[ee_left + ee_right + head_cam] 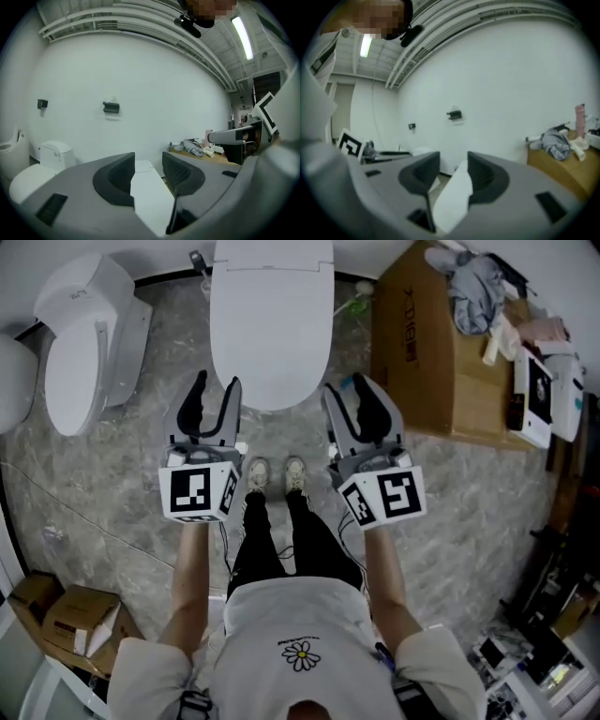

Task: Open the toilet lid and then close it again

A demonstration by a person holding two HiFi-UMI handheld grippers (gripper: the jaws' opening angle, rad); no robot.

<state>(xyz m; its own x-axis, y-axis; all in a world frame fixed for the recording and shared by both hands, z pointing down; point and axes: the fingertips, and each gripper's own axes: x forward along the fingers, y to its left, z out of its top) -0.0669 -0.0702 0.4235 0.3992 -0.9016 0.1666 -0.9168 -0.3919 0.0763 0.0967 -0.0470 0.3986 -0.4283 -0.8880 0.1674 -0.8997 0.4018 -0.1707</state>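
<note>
Two toilets stand side by side, and the biggest risk is plain confusion: the centre toilet [272, 257] is mine, the second toilet [89, 352] off to the left is not. Toilet lid [271, 334] lies shut, flat on the bowl, its front edge just ahead of both grippers and between them. The lid is broad and smooth; if I lift from one corner only, I judge it could slip off a pad and slam down. Cardboard box [422, 343] sits near on the right, so a wide swing of the right gripper [349, 388] could clip it. Left gripper [214, 385]: jaws apart, nothing held, only the lid's white top seen through the gap. Right gripper: same, jaws spread, empty, not touching anything. Smallest worry: jaws set too narrow or carried too high could skate over the rim instead of catching under it.
</note>
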